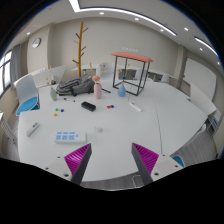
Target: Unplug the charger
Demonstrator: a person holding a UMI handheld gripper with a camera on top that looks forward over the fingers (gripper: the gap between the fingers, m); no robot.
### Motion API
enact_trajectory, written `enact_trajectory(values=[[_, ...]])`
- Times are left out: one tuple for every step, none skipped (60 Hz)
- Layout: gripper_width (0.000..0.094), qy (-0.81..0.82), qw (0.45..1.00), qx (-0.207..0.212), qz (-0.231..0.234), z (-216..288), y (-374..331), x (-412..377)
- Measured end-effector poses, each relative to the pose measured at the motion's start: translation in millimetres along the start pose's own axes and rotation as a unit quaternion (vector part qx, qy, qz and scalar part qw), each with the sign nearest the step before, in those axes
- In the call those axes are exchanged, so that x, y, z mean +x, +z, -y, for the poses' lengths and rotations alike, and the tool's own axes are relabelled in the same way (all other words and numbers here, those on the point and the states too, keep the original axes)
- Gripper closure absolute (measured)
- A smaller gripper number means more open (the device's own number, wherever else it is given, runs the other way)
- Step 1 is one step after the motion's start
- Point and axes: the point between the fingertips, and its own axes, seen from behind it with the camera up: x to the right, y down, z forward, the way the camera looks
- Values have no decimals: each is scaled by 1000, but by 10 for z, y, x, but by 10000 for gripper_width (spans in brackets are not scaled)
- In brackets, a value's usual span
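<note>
My gripper [112, 160] hovers above the near part of a white table [120, 128], open, with nothing between its magenta pads [78, 158]. Well beyond the fingers, left of centre, lies a small black block [88, 105] that may be the charger. A white bar-shaped item [33, 128], possibly a power strip, lies further left near the table's edge. I cannot make out any cable or plug.
A pink bottle [96, 85], a dark pile of items [70, 88] and a white cup [122, 90] stand at the far side. Small blue pieces [65, 136] lie near the left finger. An orange-topped stand [132, 68], a wooden coat tree [80, 45] and a chair [27, 95] surround the table.
</note>
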Motion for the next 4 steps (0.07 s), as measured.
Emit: enact_trajectory(values=[[86, 1, 1000, -2, -1, -10, 0, -1], [84, 2, 1000, -3, 0, -20, 1, -7], [82, 4, 1000, -4, 2, -25, 2, -18], [84, 7, 1000, -3, 4, -25, 1, -36]])
